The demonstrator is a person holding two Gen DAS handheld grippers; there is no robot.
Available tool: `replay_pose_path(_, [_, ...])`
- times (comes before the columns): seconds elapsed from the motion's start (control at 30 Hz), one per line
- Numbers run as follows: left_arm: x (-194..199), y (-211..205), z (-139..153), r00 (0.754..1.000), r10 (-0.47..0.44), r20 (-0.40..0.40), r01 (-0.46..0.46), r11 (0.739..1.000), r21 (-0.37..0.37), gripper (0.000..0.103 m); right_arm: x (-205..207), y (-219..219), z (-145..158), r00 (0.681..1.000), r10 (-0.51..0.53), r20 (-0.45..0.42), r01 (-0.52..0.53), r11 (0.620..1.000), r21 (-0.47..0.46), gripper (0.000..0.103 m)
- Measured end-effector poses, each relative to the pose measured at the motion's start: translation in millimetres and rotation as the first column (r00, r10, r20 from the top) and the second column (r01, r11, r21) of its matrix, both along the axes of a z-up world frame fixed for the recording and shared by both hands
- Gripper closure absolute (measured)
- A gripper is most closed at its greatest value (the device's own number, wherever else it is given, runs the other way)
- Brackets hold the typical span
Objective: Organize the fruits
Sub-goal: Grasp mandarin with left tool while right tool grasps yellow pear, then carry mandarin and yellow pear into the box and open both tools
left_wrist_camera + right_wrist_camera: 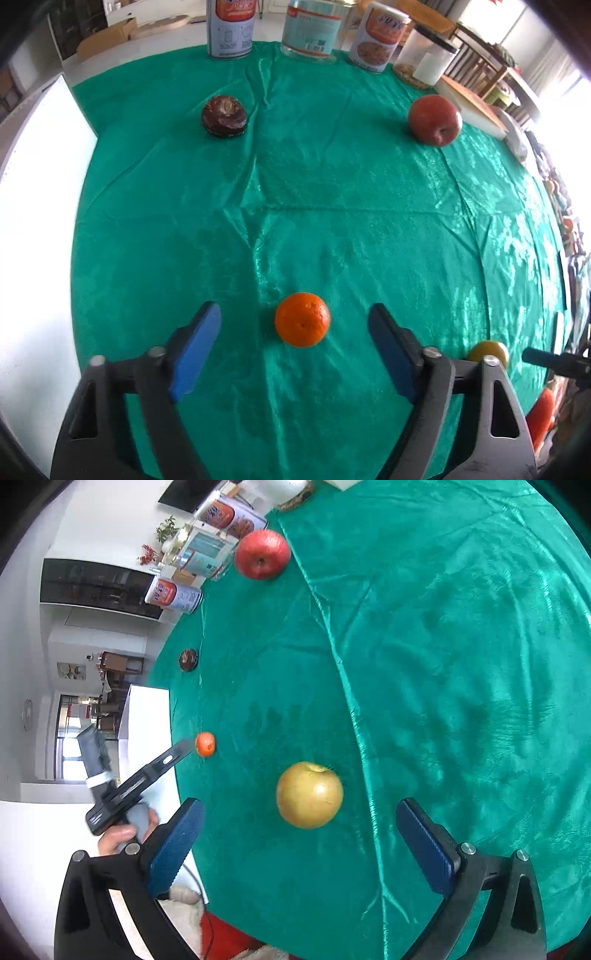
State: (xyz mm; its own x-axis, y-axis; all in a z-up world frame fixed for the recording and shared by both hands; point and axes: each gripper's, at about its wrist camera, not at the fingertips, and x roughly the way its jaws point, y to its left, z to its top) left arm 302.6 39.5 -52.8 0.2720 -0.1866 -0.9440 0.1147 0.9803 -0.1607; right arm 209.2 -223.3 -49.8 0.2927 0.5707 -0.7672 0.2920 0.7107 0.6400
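A small orange lies on the green cloth between the blue pads of my left gripper; the pads stand apart from it on both sides, so the gripper is open. A yellow-green apple rests just ahead of my right gripper, whose jaws are wide open and not touching it. The red apple sits far back on the cloth. A dark brown round fruit lies at the far left. The right wrist view also shows the orange at the tip of the left gripper.
Tins, a clear jar and a lidded canister line the table's far edge. A white board borders the cloth's left side. A hand holds the left gripper's handle. Chairs stand beyond the table at right.
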Motion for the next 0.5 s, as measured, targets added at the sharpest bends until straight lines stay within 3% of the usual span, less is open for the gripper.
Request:
replay_pose_path(0.1, [4.1,-2.8,-9.0,1.000,0.016,0.006,-0.016,1.000,0.017,0.030,3.4,8.4,1.2,0.999,0.045,-0.007,-0.045,0.999,-0.031,0.015])
replay_pose_path(0.23, [-0.7,-19.1,-17.8,0.999,-0.042,0.016,0.040,0.996,0.077,0.032,11.0,23.2,2.3,0.996,0.090,-0.018,-0.091,0.990,-0.111,0.016])
replay_pose_path(0.27, [-2.5,-21.4,-18.1,0.998,-0.048,0.032,0.044,0.993,0.106,0.039,12.8,28.0,1.2,0.995,0.099,-0.023,-0.101,0.987,-0.126,0.016])
replay_pose_path(0.3, [-4.2,-22.1,-16.9,0.997,-0.052,0.050,0.045,0.990,0.131,0.059,14.8,32.4,-0.3,0.994,0.107,-0.032,-0.111,0.984,-0.140,0.017])
replay_pose_path(0.33, [-5.7,-21.7,-15.3,0.997,-0.053,0.061,0.044,0.989,0.139,0.068,17.1,37.5,-3.0,0.992,0.117,-0.043,-0.123,0.979,-0.160,0.018])
replay_pose_path(0.37, [-5.1,-19.1,-14.1,0.997,-0.043,0.057,0.036,0.992,0.121,0.073,19.1,41.8,-5.4,0.991,0.124,-0.053,-0.132,0.974,-0.182,0.020])
replay_pose_path(0.5, [-14.1,-4.8,-4.1,0.999,0.009,0.050,-0.011,0.999,0.034,0.074,25.1,58.4,-17.3,0.988,0.131,-0.079,-0.147,0.954,-0.262,0.037])
